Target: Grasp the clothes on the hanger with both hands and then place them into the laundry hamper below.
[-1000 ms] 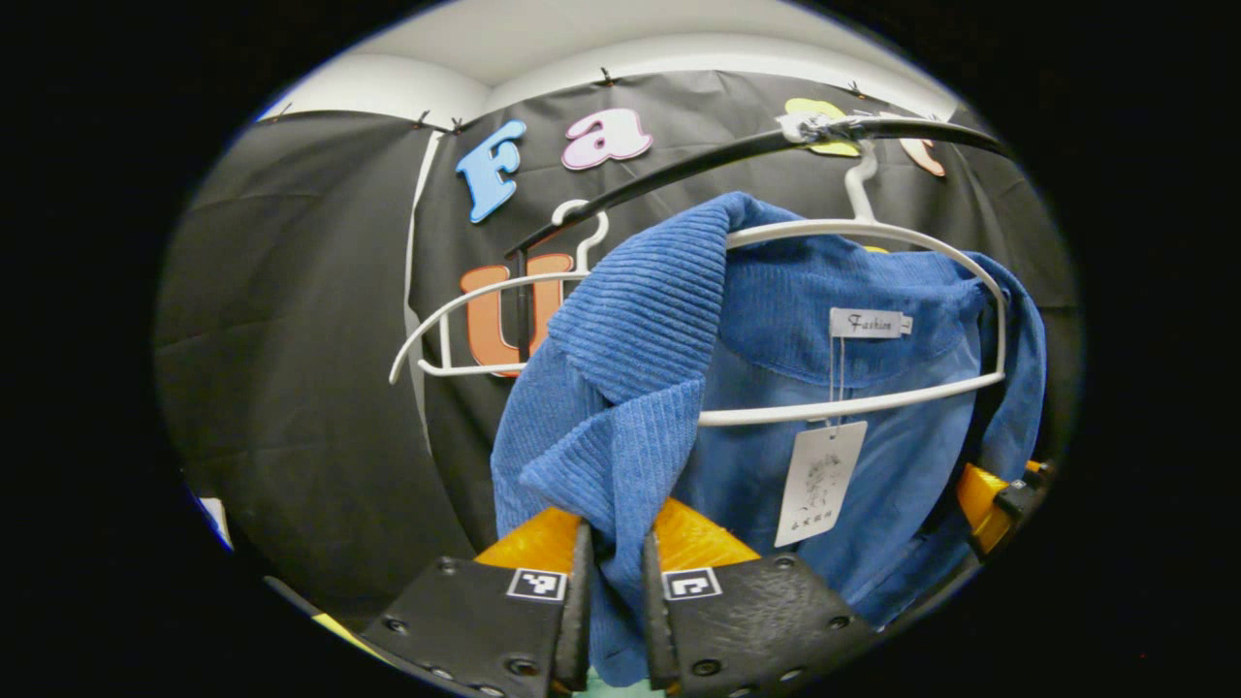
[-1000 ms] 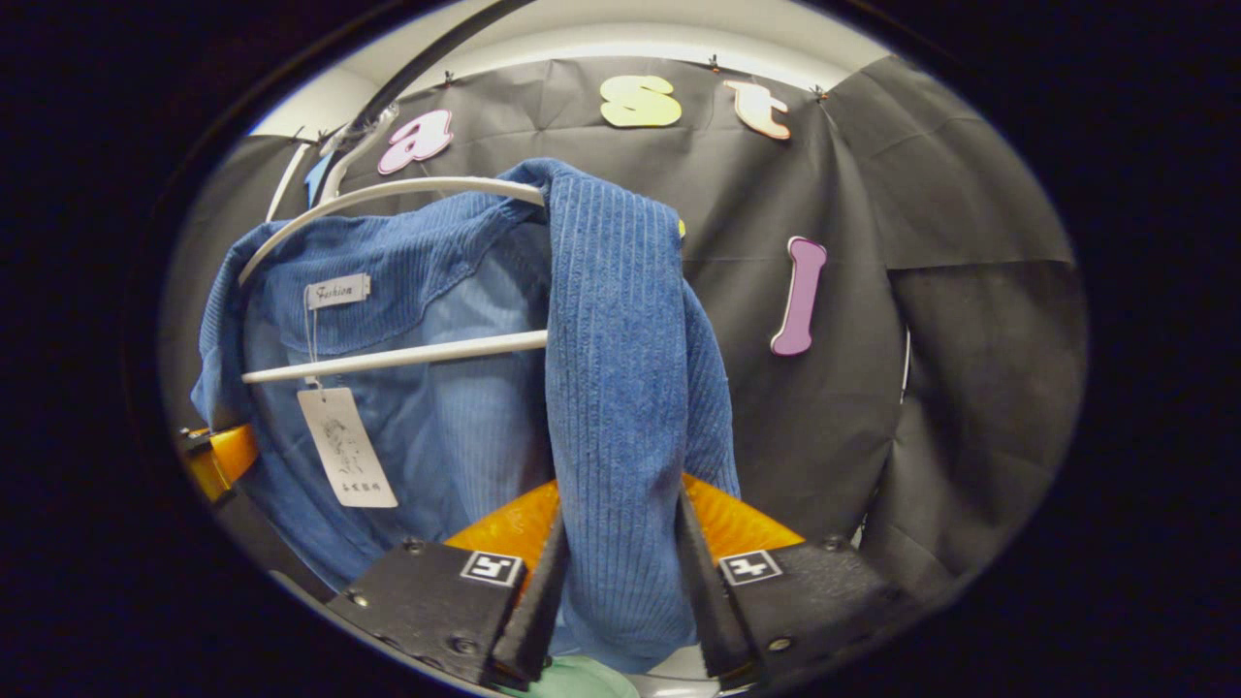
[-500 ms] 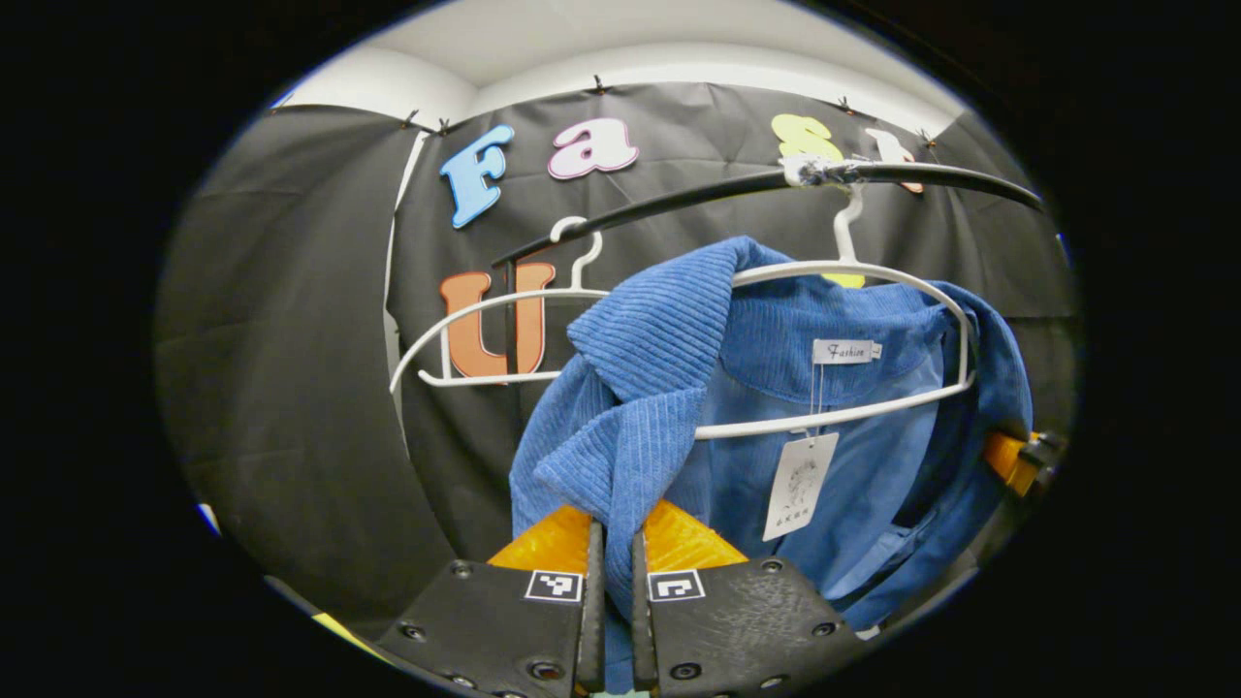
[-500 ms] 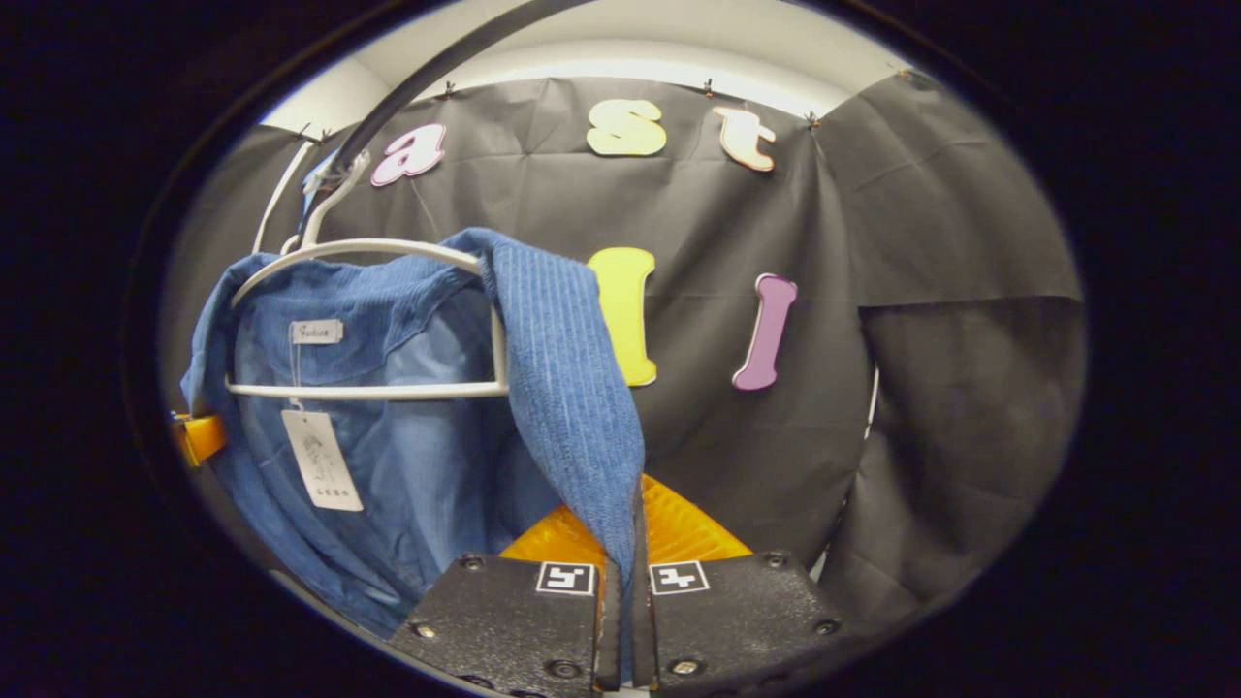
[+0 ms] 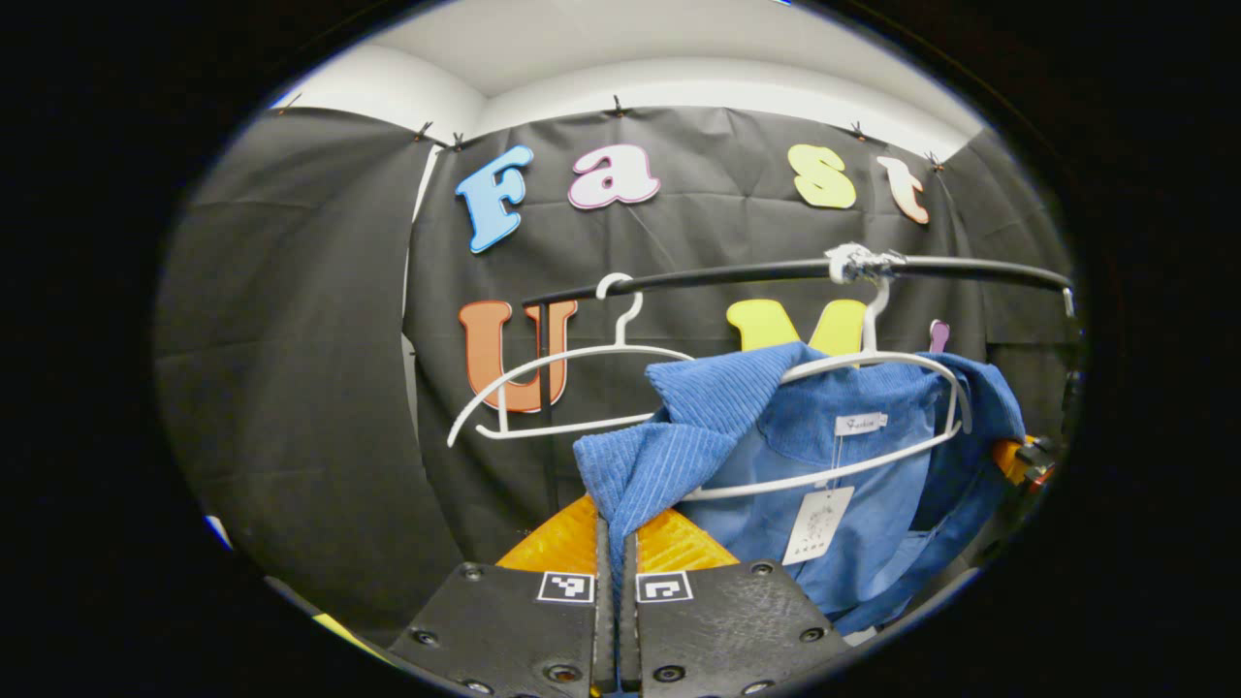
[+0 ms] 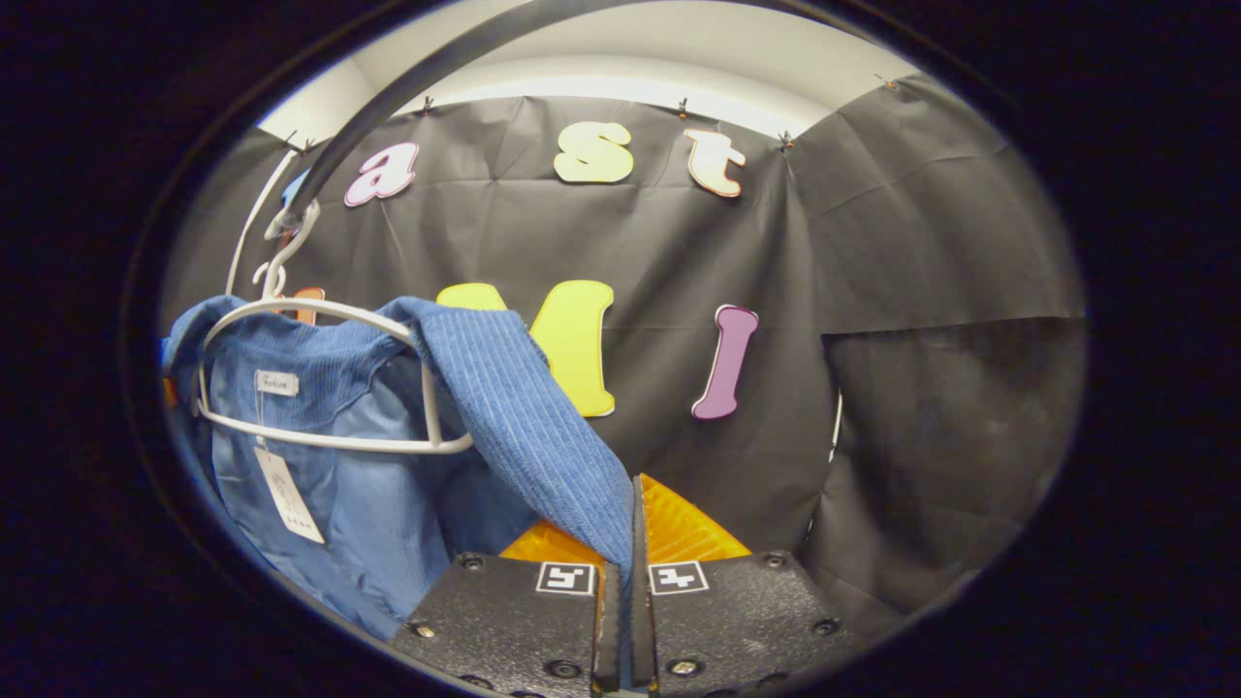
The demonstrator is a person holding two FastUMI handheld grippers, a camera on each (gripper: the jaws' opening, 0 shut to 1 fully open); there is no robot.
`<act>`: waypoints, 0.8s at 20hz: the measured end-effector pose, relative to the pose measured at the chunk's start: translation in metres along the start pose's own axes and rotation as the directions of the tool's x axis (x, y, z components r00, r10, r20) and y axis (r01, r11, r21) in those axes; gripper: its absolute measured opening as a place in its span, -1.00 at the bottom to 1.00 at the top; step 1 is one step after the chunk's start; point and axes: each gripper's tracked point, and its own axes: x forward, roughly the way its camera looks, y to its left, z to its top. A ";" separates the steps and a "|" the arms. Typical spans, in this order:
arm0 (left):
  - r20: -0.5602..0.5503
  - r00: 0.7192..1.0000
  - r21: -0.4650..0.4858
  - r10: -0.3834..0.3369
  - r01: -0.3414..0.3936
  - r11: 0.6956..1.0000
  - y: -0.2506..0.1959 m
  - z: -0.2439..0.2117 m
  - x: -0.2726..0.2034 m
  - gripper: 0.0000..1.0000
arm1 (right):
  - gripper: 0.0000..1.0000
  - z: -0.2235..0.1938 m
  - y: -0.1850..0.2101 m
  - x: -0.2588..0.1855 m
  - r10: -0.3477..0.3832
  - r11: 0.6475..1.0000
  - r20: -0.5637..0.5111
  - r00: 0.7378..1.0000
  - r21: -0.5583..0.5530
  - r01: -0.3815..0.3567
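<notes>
The left hand-held gripper (image 5: 613,582) is clamped tight on the front edge of the blue corduroy shirt (image 5: 679,456), and the right hand-held gripper (image 6: 623,582) pinches the opposite front edge in the same way, with cloth running up from between its fingers. The shirt hangs on a white hanger (image 5: 873,364) hooked over a black rail (image 5: 737,276), beside an empty white hanger (image 5: 572,364). Both front edges are drawn taut toward the grippers, while the collar and shoulders sit over the hanger's arms.

To do this step well, I judge both grippers should pull outward and down evenly so that the shoulders slip off without dragging the hanger from the rail.

A sewn collar label (image 5: 861,424) appears to read "Fashion"; the paper swing tag (image 5: 817,524) is too small to read.
</notes>
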 end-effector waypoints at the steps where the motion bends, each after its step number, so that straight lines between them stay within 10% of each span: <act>1: 0.006 1.000 0.000 -0.001 0.001 1.000 0.005 0.005 -0.001 -0.96 | -0.87 0.000 -0.005 0.005 -0.006 1.000 0.006 1.000 0.005 0.006; 16: -0.035 0.970 -0.034 -0.239 0.238 0.971 0.039 0.036 0.020 -0.87 | -0.88 0.002 -0.012 0.019 0.078 0.994 0.059 0.995 0.070 -0.082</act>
